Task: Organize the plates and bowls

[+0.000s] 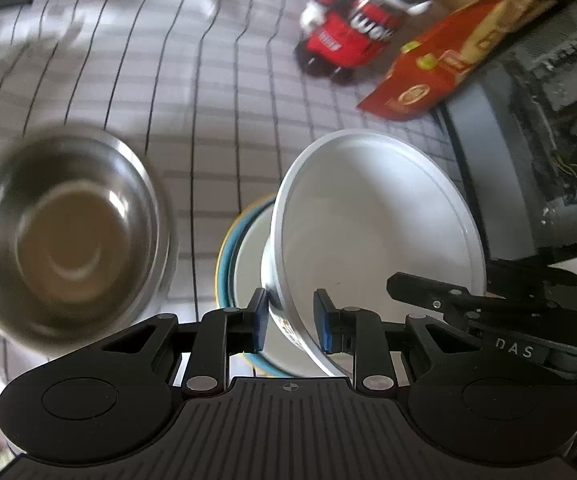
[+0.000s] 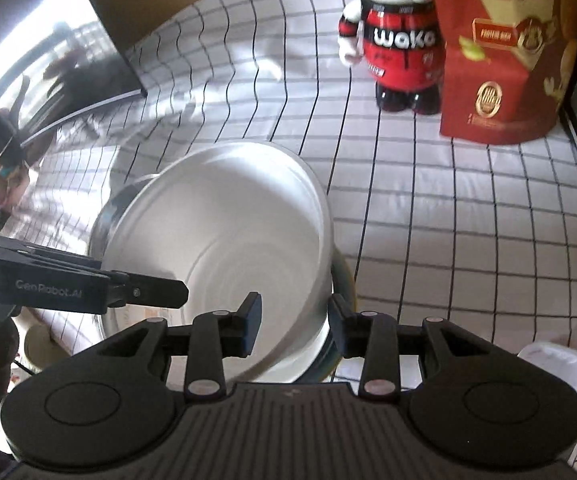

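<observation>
A white bowl (image 1: 372, 216) is tilted over a blue-and-yellow-rimmed plate (image 1: 228, 248) on the checked cloth. My left gripper (image 1: 293, 320) has its jaws either side of the bowl's near rim with small gaps, so it is open. A steel bowl (image 1: 68, 232) stands to its left. In the right wrist view the white bowl (image 2: 224, 240) sits between my right gripper's (image 2: 293, 328) fingers, which straddle its right rim, open. The steel bowl (image 2: 104, 220) shows behind it. The left gripper's finger (image 2: 144, 292) reaches in from the left.
A red robot figurine (image 1: 352, 28) and a red egg box (image 1: 448, 52) stand at the back. The figurine (image 2: 400, 40) and box (image 2: 504, 48) also show in the right wrist view. A dark cabinet (image 1: 536, 128) is at right. A white container (image 2: 560, 364) lies near right.
</observation>
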